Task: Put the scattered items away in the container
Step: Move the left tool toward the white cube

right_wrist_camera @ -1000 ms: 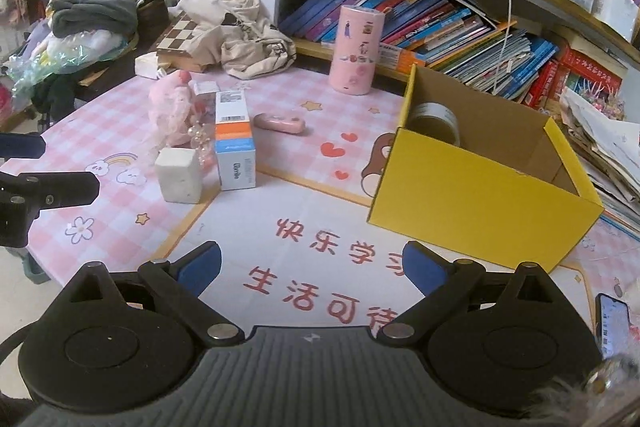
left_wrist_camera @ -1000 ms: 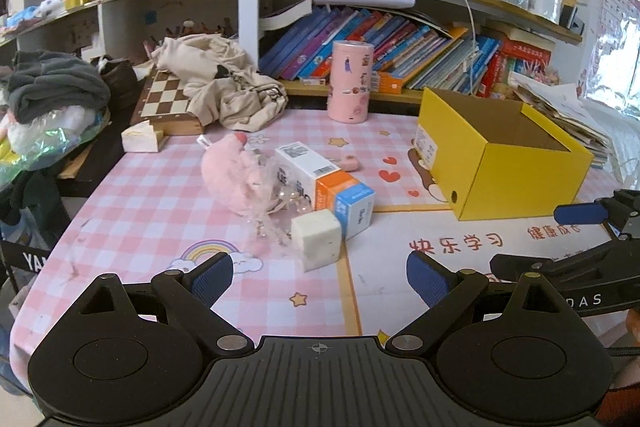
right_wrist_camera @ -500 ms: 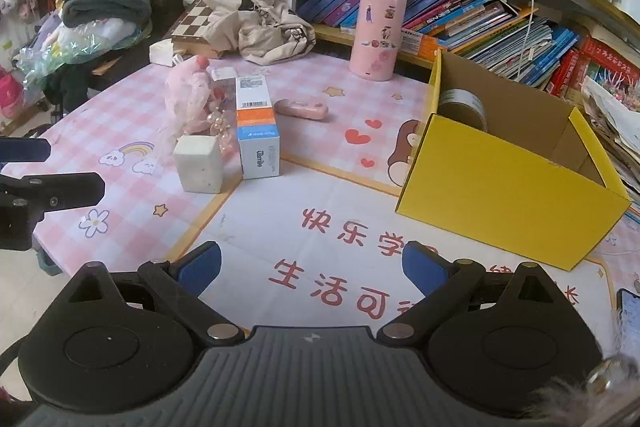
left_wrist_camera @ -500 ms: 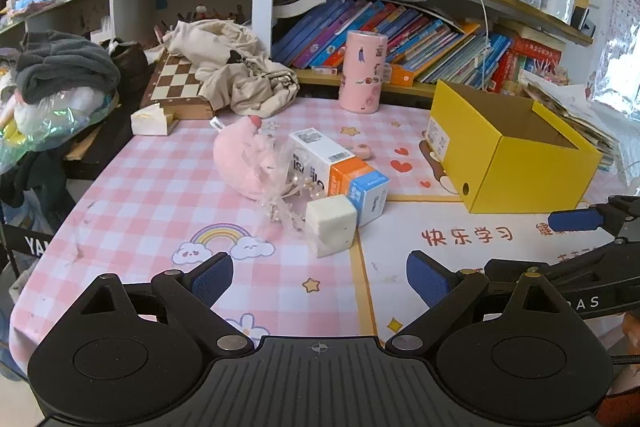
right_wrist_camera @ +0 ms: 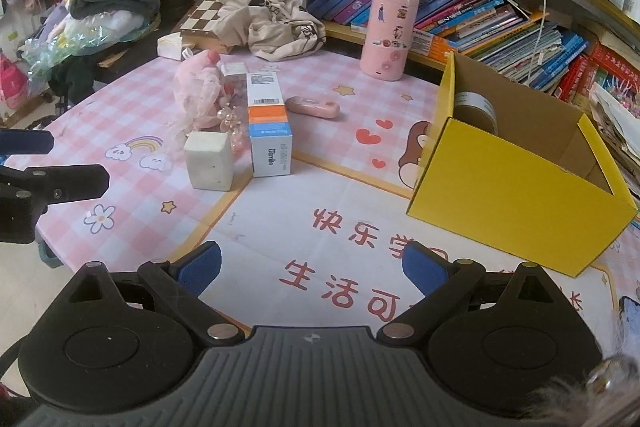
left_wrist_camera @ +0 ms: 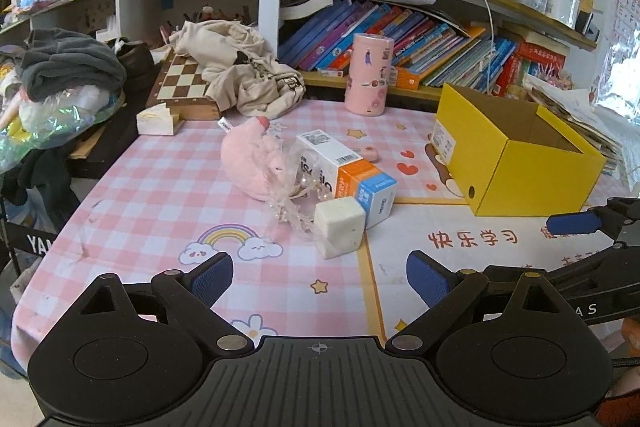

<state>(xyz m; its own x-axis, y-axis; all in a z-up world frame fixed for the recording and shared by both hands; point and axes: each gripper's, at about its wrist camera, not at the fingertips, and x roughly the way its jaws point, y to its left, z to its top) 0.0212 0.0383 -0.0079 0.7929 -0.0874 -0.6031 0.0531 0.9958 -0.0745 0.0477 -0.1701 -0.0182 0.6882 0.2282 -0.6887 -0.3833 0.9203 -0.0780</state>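
Both tools are poised above the near edge of the table with nothing in them: the left gripper (left_wrist_camera: 319, 277) has its blue-padded fingers spread wide and empty, and the right gripper (right_wrist_camera: 312, 265) is likewise fully open and empty. The scattered items sit in a cluster just left of centre in both views: a white foam-like cube (left_wrist_camera: 340, 225) touching the end of a long white, orange and blue carton (left_wrist_camera: 347, 174), with a pink plush toy (left_wrist_camera: 252, 163) and a clear pouch of beads (left_wrist_camera: 294, 201) pressed against the carton's far side, and a small pink oblong case (right_wrist_camera: 314, 107) lying apart, nearer the middle of the table. The yellow cardboard box (right_wrist_camera: 516, 187) stands open at the right of the frame; a roll of tape (right_wrist_camera: 476, 109) appears to rest inside against its back-left corner, though the wall hides most of it. By my reading this is an approach step: one item seems stowed and the rest wait. The cube is nearest to the left tool and stands clear on its near side, so the next move likely calls for lowering the open fingers around its two side faces, squarely, without nudging the carton or snagging the pouch.
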